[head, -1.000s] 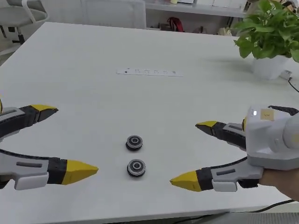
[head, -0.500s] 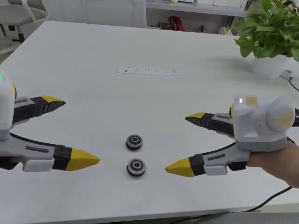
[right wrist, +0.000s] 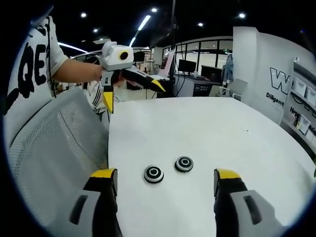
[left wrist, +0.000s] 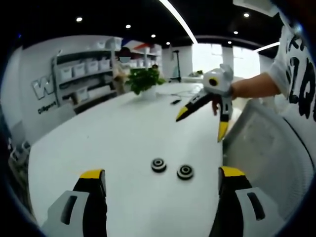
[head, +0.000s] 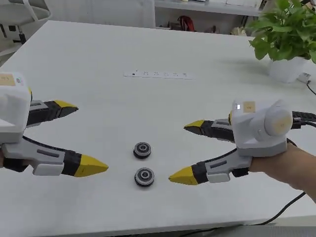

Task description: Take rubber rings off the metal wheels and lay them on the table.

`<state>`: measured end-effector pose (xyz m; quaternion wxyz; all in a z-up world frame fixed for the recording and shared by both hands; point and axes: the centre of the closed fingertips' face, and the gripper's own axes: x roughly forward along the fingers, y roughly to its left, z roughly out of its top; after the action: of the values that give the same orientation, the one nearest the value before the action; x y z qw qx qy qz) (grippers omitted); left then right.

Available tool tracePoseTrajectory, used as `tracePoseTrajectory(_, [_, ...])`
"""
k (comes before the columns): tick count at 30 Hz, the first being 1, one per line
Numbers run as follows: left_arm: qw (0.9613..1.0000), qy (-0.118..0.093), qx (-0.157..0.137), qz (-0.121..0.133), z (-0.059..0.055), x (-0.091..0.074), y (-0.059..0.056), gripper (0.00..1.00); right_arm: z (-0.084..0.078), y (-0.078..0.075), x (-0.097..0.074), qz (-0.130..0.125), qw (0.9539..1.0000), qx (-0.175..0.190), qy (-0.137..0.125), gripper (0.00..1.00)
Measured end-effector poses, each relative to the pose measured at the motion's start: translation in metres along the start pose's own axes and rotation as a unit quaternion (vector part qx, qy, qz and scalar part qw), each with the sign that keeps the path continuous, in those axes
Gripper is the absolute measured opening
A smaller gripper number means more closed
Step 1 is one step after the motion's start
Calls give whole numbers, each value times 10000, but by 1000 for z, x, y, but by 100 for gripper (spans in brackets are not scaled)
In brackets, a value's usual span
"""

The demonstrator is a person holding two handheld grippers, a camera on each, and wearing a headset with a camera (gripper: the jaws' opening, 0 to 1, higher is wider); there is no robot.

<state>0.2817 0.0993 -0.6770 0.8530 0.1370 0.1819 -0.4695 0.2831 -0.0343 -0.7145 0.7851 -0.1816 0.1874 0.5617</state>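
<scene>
two metal wheels lie on one table between the claws: a near wheel beside the right claw's lower tip and a far wheel just past it. each wears one dark ring, so two rings. there are two claws, the left claw and the right claw, with two yellow-tipped jaws each. one potted plant stands beyond the right claw, and one power strip lies beyond both.

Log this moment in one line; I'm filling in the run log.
left tool open, empty | right tool open, empty | far wheel, near wheel on table | rings on, untouched
</scene>
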Motion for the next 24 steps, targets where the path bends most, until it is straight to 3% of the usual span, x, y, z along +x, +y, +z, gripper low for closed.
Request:
tracePoseTrajectory(6, [9998,66,62,-174,-5,9,-4,95,-8,0,9,186,9997,-112,77,72])
tracePoseTrajectory(11, [9997,30,-77,-250,-7,16,-1,94,-10,0,15,281,9994,-172,103,67])
tracePoseTrajectory(24, [9991,167,144,-365,-17,25,-3,89,-12,1,26,516,9984,-188,103,56])
